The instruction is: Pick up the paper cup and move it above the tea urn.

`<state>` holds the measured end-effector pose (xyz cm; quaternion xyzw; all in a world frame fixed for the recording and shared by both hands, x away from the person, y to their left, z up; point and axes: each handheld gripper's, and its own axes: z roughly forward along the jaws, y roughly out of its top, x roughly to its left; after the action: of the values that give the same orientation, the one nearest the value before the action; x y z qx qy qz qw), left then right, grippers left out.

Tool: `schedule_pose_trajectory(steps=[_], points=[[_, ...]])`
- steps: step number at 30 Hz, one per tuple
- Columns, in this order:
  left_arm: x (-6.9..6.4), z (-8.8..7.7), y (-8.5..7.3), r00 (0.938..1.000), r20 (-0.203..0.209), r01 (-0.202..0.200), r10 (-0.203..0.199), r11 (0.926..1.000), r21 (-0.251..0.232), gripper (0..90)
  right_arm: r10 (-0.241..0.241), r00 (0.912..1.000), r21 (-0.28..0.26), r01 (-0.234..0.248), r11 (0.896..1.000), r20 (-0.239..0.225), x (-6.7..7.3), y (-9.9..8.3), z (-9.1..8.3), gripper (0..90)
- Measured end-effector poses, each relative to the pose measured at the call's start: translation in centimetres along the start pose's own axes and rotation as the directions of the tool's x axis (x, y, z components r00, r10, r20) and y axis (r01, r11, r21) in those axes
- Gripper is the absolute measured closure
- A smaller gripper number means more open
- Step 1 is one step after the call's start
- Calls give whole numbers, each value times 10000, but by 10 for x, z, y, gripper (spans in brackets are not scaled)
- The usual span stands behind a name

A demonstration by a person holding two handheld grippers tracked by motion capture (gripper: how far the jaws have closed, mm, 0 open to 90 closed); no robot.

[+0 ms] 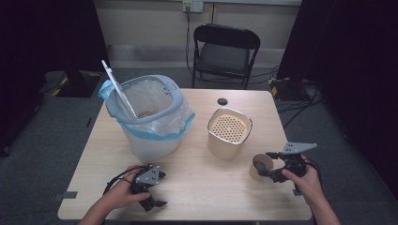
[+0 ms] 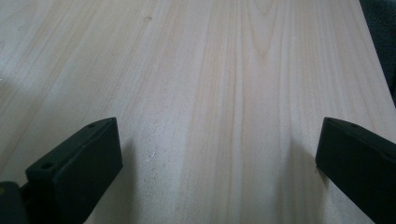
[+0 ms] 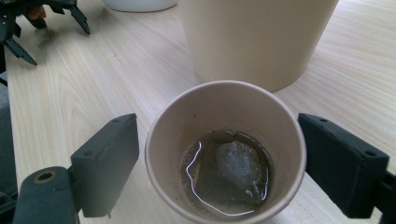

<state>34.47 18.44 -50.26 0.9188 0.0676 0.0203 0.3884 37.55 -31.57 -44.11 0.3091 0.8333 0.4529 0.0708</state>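
Near the table's (image 1: 197, 187) front-left corner, the left gripper (image 1: 157, 194) rests with its jaws wide apart over bare wood, holding nothing. Behind it, toward the left edge, stands a bin (image 1: 148, 117) lined with a bag; at the middle sits a beige strainer pot (image 1: 229, 132). Close to the front-right edge, the right gripper (image 1: 268, 171) has its jaws around a paper cup (image 1: 261, 167) of liquid with a tea bag (image 3: 238, 165), the left pad just beside the wall, not yet pressing. Close gently, keep the cup upright so nothing spills.
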Motion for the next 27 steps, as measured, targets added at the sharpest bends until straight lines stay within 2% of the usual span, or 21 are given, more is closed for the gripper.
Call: schedule_pose_trajectory(steps=[7,16,27], points=[[0,0,0,10000,-1,4,-4,10000,-1,0,-15,10000,-148,15,9999,7,0,-10,5,144],[0,0,0,10000,0,7,-7,10000,-4,0,-195,9997,92,194,9998,133,0,-20,17,146],[0,0,0,10000,0,6,-6,10000,-2,0,-377,9986,-196,384,9991,378,1,-25,27,185]])
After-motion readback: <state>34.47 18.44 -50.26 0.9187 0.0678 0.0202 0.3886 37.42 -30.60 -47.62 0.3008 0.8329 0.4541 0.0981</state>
